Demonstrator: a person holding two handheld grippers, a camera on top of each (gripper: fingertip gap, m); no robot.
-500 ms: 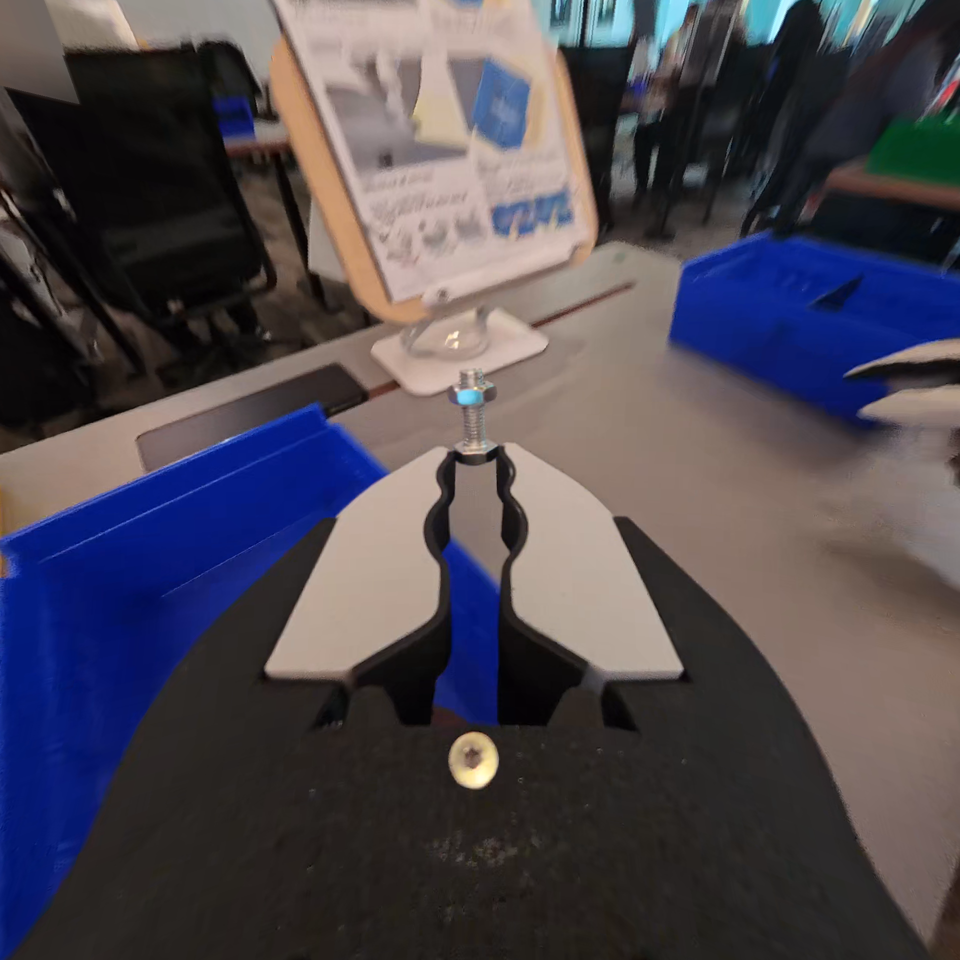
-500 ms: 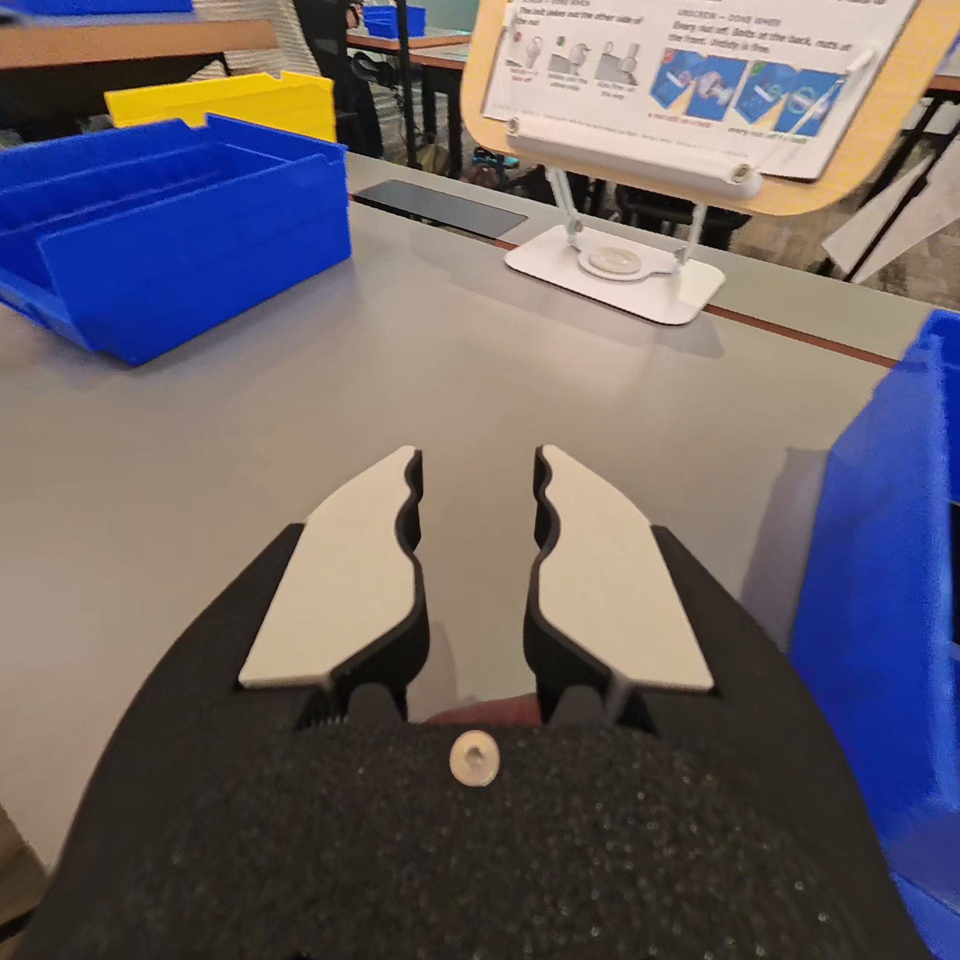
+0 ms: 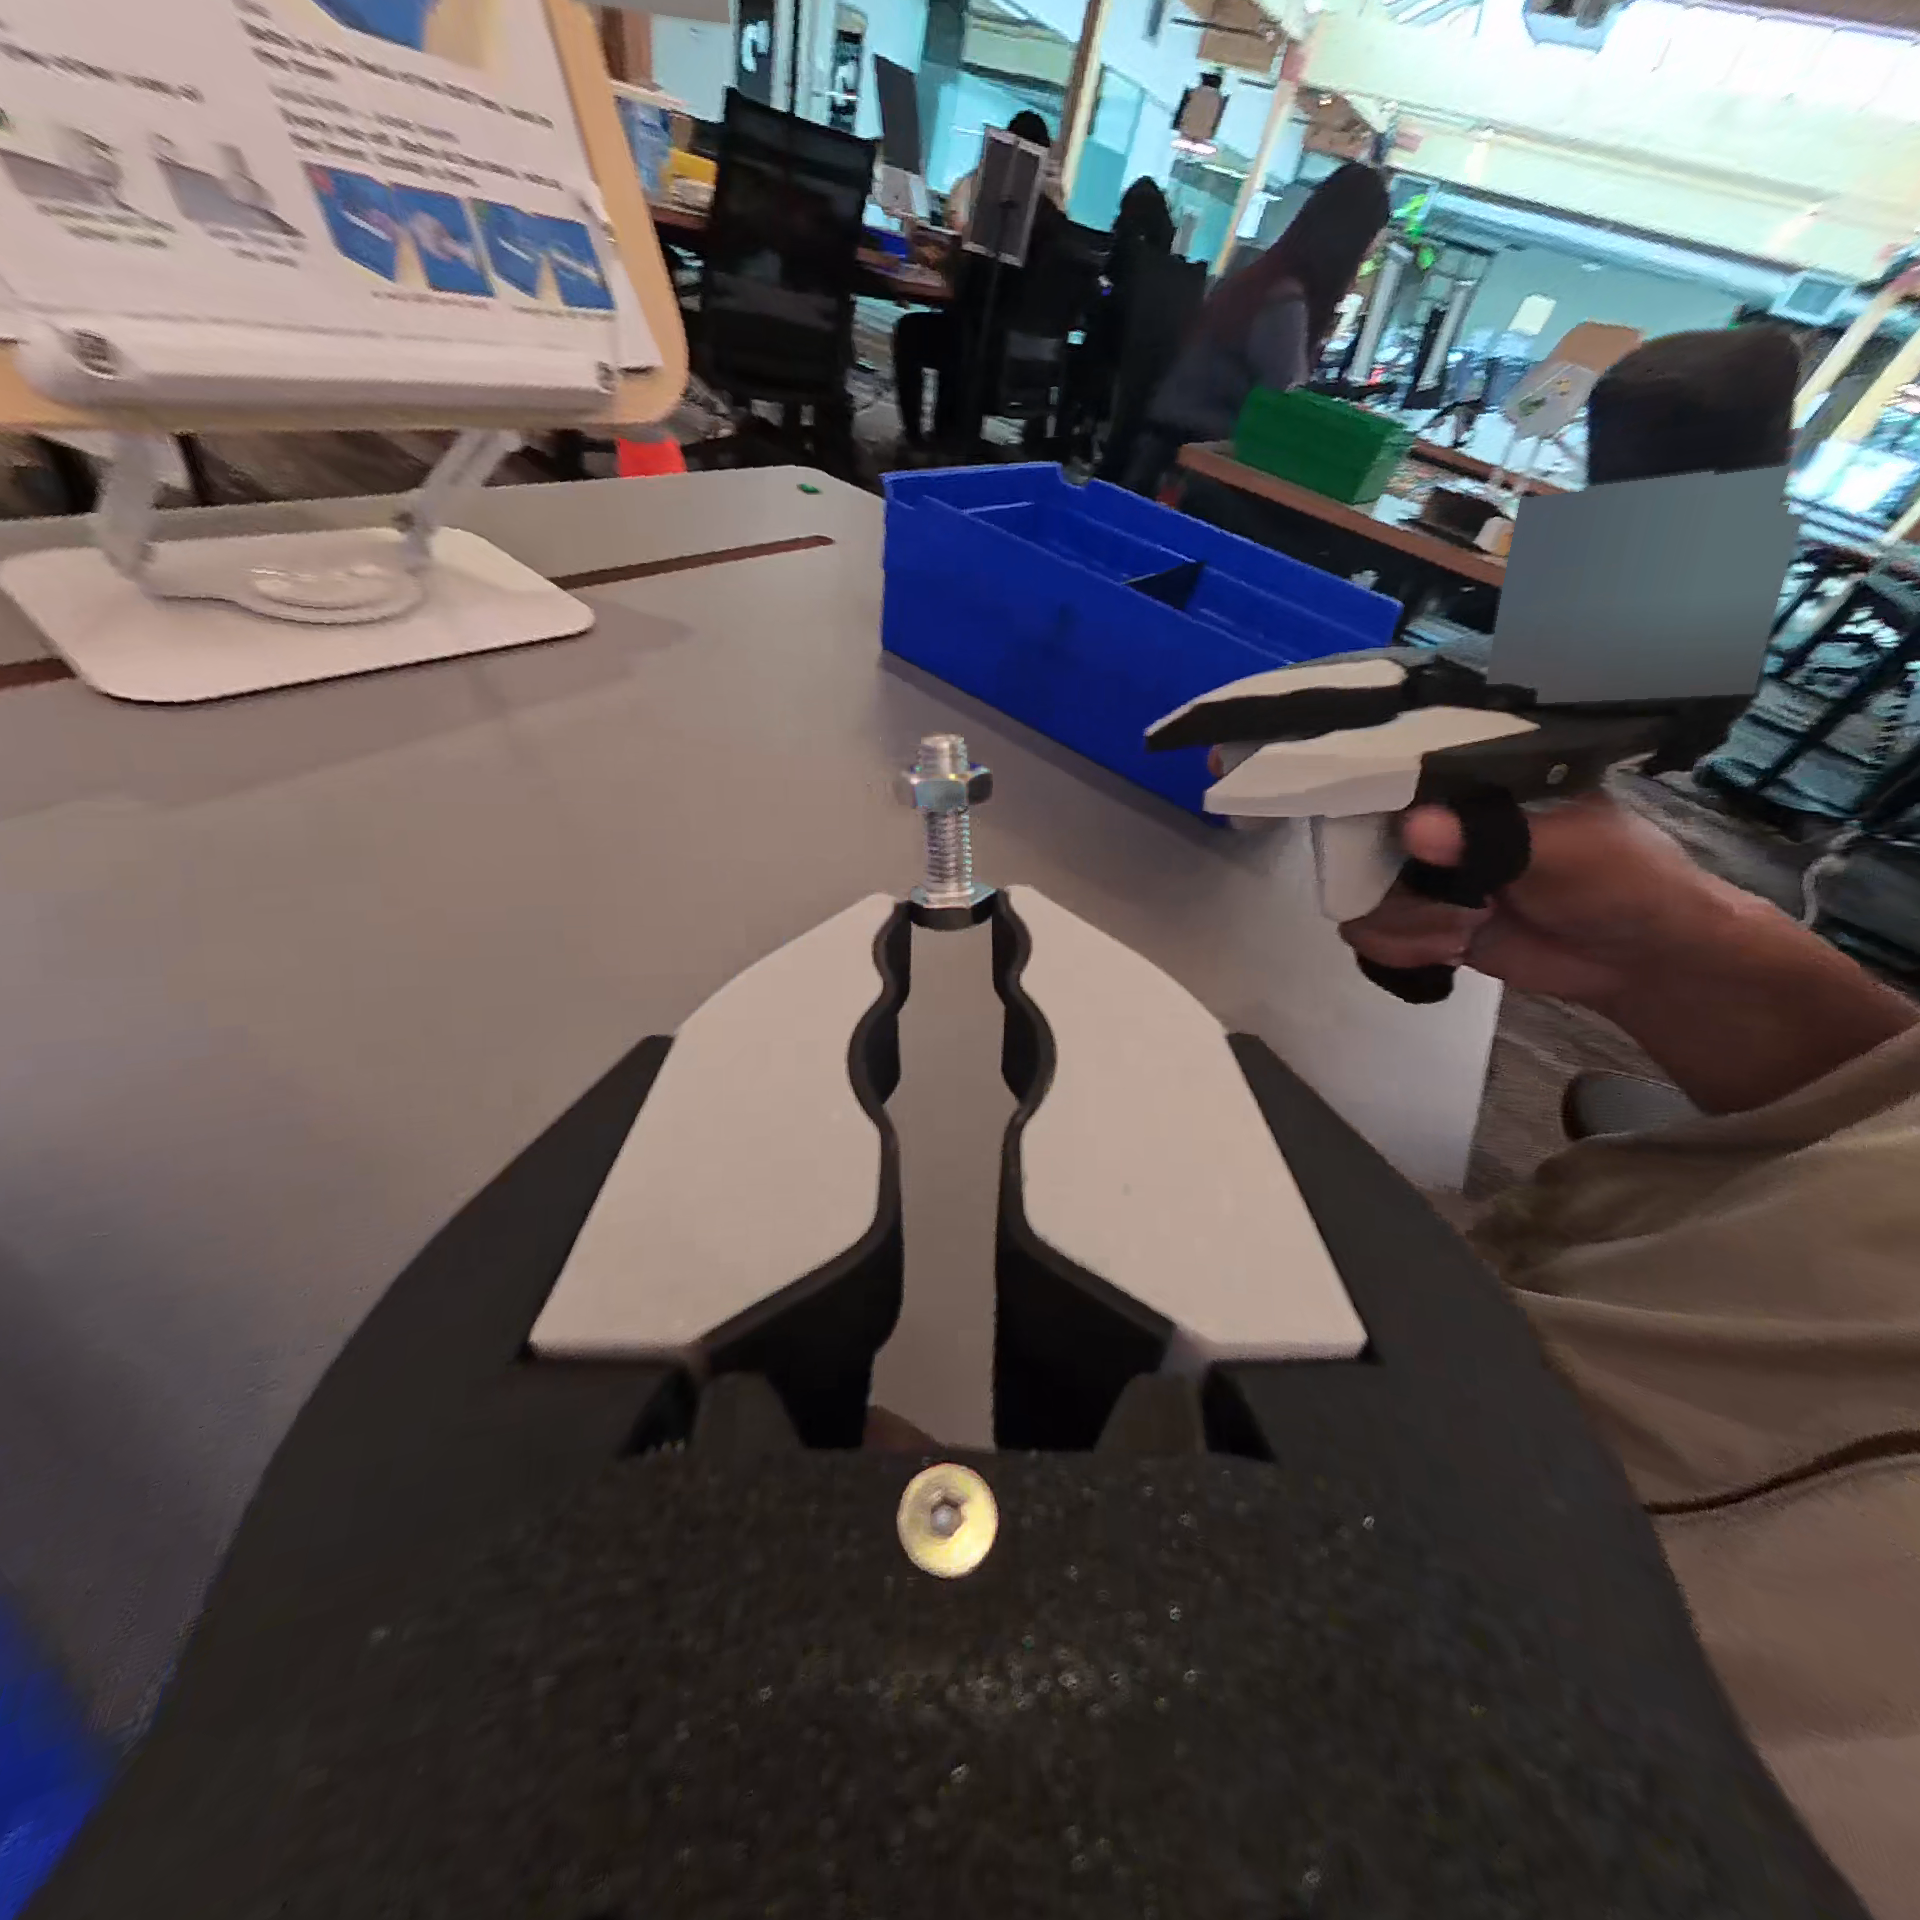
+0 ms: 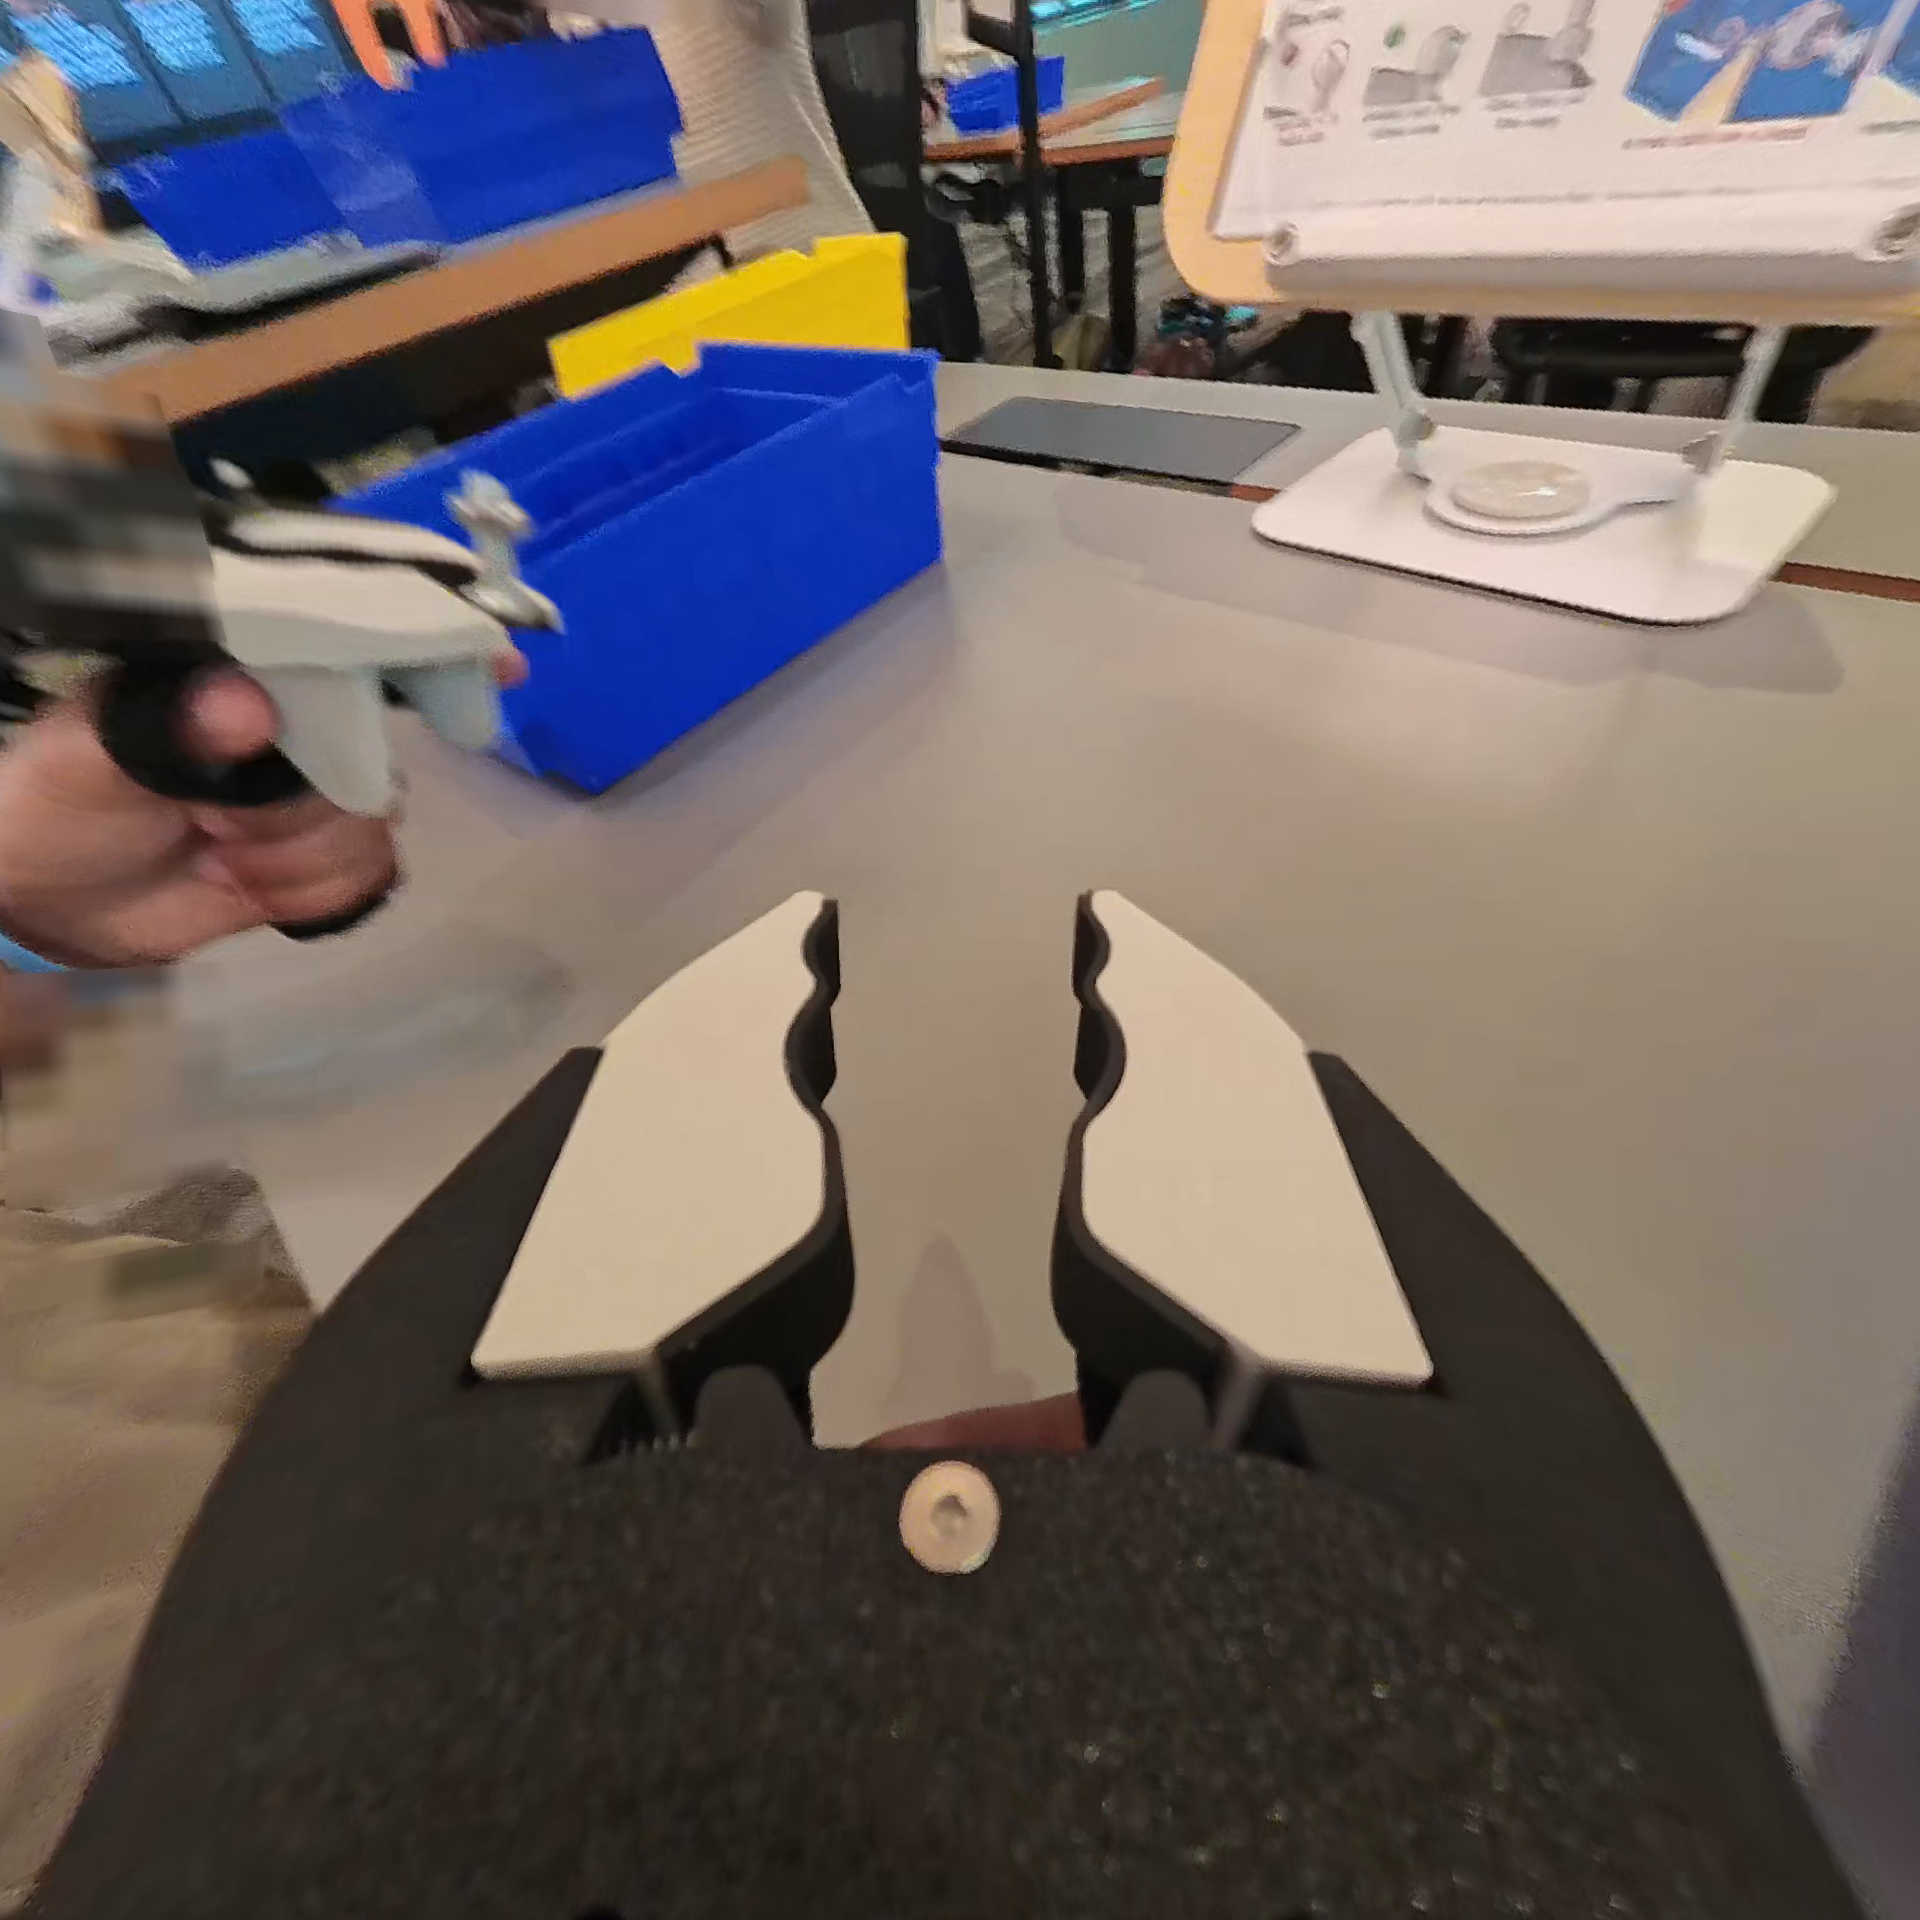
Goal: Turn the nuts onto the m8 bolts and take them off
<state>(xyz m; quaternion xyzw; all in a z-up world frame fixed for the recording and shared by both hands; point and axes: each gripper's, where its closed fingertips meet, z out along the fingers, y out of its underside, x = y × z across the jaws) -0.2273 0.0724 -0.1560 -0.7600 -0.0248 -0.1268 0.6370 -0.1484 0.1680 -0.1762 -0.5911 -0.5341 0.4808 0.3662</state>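
Left gripper (image 3: 948, 902): tips clamped on the hex head of the bolt (image 3: 943, 831), head pinched right at the very tip notch, gap behind it between the fingers stays narrow. Bolt stands upright out of the tips, thread up. Nut (image 3: 943, 790) sits near the top end of the thread, a few turns of thread showing above it, bare thread between nut and head.

Right gripper (image 4: 954, 914): fingers spread wide apart, nothing between them, nothing touching; bare grey table (image 4: 1351, 831) shows through the gap. In the left wrist view it shows side-on (image 3: 1184, 764), to the right of the bolt and roughly level with the nut, tips pointing toward it but well short of contact. Hand (image 3: 1538, 914) wraps its black grip, forearm running off lower right over a tan sleeve.

From the right wrist view the left gripper (image 4: 499, 582) is blurred at far left, bolt tilted in its tips, a hand (image 4: 156, 831) below on the handle. Both grippers are held up off the table.

Relative to the bolt: blue bin (image 3: 1091, 592) behind and to the right, on the table, the right gripper's tips just in front of its near corner. White stand (image 3: 312, 613) carrying an instruction sheet on a board is behind-left. Second blue bin (image 4: 727, 540) sits right behind the left gripper in the right wrist view, yellow bin (image 4: 748, 312) beyond that.
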